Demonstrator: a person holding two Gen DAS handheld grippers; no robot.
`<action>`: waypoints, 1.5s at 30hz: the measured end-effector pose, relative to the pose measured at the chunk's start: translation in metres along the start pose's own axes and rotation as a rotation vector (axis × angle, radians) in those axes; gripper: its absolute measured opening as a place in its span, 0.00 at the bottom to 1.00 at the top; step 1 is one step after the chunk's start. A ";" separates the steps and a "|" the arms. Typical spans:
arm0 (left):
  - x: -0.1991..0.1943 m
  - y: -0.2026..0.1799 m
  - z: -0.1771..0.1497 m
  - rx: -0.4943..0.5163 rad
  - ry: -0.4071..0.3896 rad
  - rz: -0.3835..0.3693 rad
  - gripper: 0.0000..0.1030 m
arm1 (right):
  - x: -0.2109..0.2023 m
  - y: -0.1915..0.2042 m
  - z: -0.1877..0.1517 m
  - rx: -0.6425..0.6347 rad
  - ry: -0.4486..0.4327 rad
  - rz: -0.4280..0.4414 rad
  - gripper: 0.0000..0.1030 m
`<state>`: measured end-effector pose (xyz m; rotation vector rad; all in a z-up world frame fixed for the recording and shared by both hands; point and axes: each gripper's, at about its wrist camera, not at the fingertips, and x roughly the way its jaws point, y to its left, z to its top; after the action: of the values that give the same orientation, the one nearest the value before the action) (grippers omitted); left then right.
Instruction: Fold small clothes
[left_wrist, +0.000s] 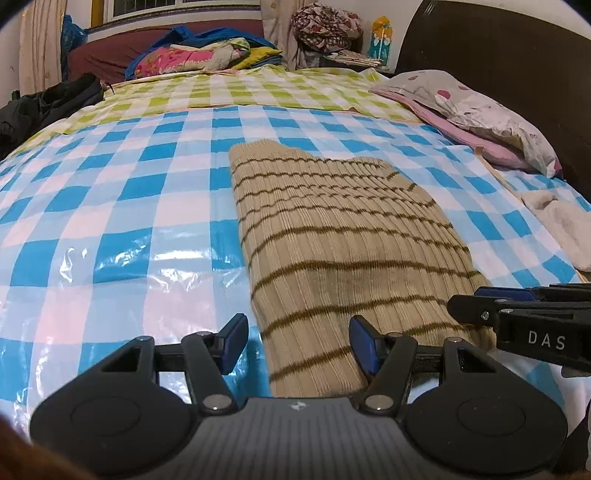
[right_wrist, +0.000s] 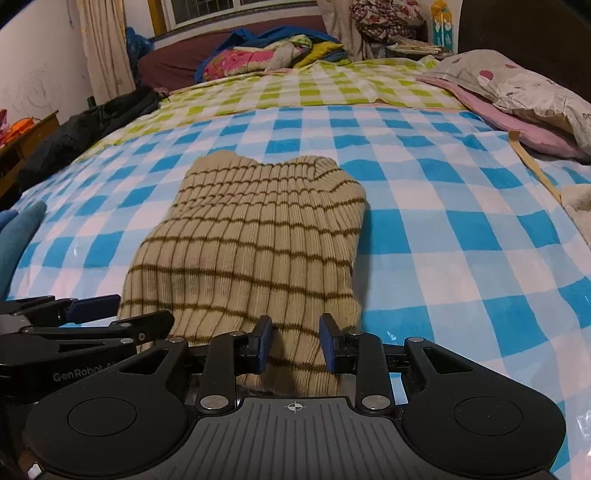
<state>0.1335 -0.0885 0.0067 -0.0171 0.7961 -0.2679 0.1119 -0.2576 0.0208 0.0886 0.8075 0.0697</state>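
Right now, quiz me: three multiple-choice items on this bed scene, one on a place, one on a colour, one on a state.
1. Where does the striped knit garment lie?
A. on the blue checked sheet
B. on the pillow
C. hanging from the window

2. What colour are the garment's stripes?
A. red
B. olive brown
C. blue

3. How does the left tool stand?
A. shut on the pillow
B. open, with the garment's near left edge between its pads
C. shut with nothing in it

Key: 1 A, the garment rests flat on the blue checks. 2 B, thin olive-brown lines cross the beige ribbing. 3 B, a wide gap shows between the blue pads, over the fabric's edge.
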 end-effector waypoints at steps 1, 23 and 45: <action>-0.001 -0.001 0.000 0.002 0.000 0.001 0.64 | -0.001 0.000 0.000 0.001 -0.001 0.000 0.27; -0.007 -0.007 -0.009 0.026 0.000 0.043 0.70 | -0.026 0.013 -0.022 -0.051 -0.018 -0.015 0.37; -0.018 -0.010 -0.041 0.043 0.033 0.109 1.00 | -0.029 0.012 -0.054 0.007 0.020 -0.012 0.39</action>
<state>0.0902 -0.0905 -0.0080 0.0709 0.8214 -0.1822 0.0522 -0.2460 0.0055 0.0896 0.8280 0.0569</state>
